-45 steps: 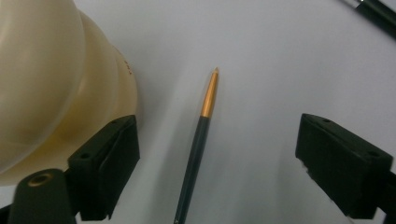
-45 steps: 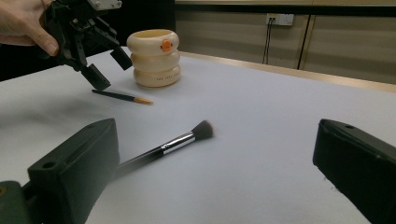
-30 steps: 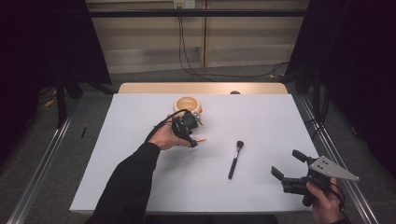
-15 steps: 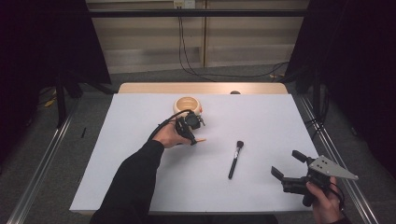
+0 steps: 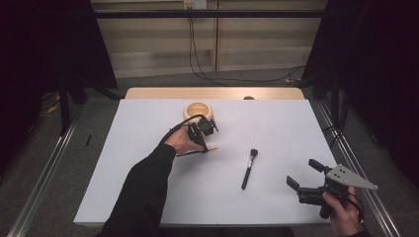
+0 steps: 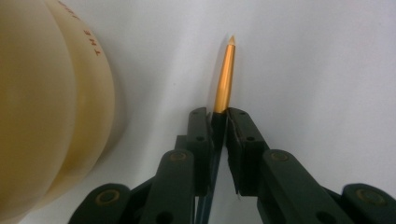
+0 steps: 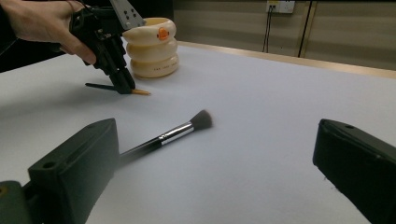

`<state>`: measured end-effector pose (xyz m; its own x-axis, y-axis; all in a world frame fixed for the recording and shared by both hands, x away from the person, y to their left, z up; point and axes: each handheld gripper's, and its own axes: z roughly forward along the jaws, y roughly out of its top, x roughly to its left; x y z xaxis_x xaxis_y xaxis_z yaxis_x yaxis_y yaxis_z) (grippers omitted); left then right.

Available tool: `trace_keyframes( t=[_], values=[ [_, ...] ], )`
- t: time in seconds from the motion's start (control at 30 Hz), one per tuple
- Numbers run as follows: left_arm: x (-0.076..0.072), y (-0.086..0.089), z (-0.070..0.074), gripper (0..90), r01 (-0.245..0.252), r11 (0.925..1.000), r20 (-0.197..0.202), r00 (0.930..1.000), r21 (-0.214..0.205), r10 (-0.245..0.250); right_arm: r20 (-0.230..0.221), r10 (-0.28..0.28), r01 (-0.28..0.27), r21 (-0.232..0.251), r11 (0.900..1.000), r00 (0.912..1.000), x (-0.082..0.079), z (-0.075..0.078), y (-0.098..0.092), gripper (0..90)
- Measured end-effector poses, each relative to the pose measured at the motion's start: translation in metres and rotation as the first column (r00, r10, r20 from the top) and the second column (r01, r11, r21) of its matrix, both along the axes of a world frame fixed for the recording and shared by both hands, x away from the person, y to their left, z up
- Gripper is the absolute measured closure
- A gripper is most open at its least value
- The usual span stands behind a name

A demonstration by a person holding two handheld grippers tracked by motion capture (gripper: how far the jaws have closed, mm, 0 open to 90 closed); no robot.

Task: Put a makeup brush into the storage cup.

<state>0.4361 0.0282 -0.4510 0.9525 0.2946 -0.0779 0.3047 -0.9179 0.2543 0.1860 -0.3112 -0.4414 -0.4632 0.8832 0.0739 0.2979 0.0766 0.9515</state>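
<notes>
Your high view looks forward and down over the whole table point(image 5: 148, 197). Your left claw view sits close above the table, beside the cream holder point(image 6: 51, 116). Your right claw view looks low across the table; all 3 share that holder.

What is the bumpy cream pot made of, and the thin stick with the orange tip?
The bumpy cream pot looks like glazed ceramic or smooth plastic: soft sheen, rounded stacked rings, printed letters. The thin stick with the orange tip, pinched in the left gripper, looks like lacquered wood or metal at that glossy, golden pointed end; its dark rear part looks matte.
</notes>
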Motion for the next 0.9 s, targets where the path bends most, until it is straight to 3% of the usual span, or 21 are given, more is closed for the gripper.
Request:
trace_keyframes(
  t=[0.1, 0.13, 0.17, 0.23, 0.33, 0.4, 0.43, 0.47, 0.57, 0.83, 0.9],
  values=[
    [0.0031, 0.0007, 0.0010, 82.4, 0.009, 0.9999, -0.022, 0.9997, 0.013, -0.009, 0.000, -0.001, 0.001, 0.001, 1.0000, 1.0000, -0.0004, 0.0004, 0.0004, 0.1],
    [0.0031, 0.0007, 0.0010, 82.7, 0.009, 0.9999, -0.022, 0.9997, 0.013, -0.009, 0.000, -0.001, 0.001, 0.001, 1.0000, 1.0000, -0.0004, 0.0004, 0.0004, 0.1],
    [0.0021, 0.0014, 0.0000, 83.0, -0.024, 0.9997, -0.021, 0.9995, -0.003, 0.024, 0.009, -0.006, 0.006, -0.005, 1.0000, 0.9999, -0.0006, 0.0007, -0.0002, 0.1],
    [0.0001, -0.0012, 0.0008, 83.4, -0.014, 0.9997, -0.003, 0.9999, 0.019, 0.014, 0.004, -0.012, 0.012, -0.001, 0.9999, 0.9999, -0.0003, 0.0004, -0.0005, 0.1],
    [0.0002, -0.0006, -0.0006, 83.8, -0.045, 0.9990, -0.008, 0.9990, -0.006, 0.045, 0.004, -0.010, 0.010, -0.002, 1.0000, 0.9999, -0.0003, 0.0004, -0.0006, 0.1],
    [0.0039, 0.0020, 0.0008, 83.8, -0.019, 0.9998, -0.023, 0.9996, 0.007, 0.019, 0.008, -0.010, 0.010, -0.004, 0.9999, 0.9999, -0.0004, 0.0006, -0.0005, 0.1],
    [0.0022, 0.0020, 0.0001, 83.8, -0.044, 0.9990, -0.023, 0.9988, -0.008, 0.044, 0.008, -0.010, 0.010, -0.004, 0.9999, 0.9999, -0.0004, 0.0006, -0.0005, 0.1],
    [0.0020, 0.0020, 0.0006, 83.8, -0.039, 0.9992, -0.023, 0.9990, -0.002, 0.039, 0.006, -0.011, 0.011, -0.003, 0.9999, 0.9999, -0.0005, 0.0005, -0.0005, 0.1],
    [-0.0007, 0.0009, 0.0010, 83.8, -0.030, 0.9995, 0.007, 0.9995, 0.006, 0.030, 0.003, -0.015, 0.015, 0.000, 0.9999, 0.9999, -0.0008, 0.0004, -0.0008, 0.1],
    [-0.0012, 0.0043, 0.0021, 83.9, -0.058, 0.9983, -0.033, 0.9978, -0.007, 0.058, -0.001, -0.011, 0.011, 0.004, 0.9999, 0.9999, -0.0013, 0.0008, -0.0010, 0.1],
    [-0.0020, 0.0069, 0.0012, 83.9, -0.073, 0.9969, -0.046, 0.9964, -0.031, 0.071, 0.001, -0.010, 0.010, 0.004, 0.9999, 1.0000, -0.0010, 0.0008, -0.0011, 0.1]
  ],
)
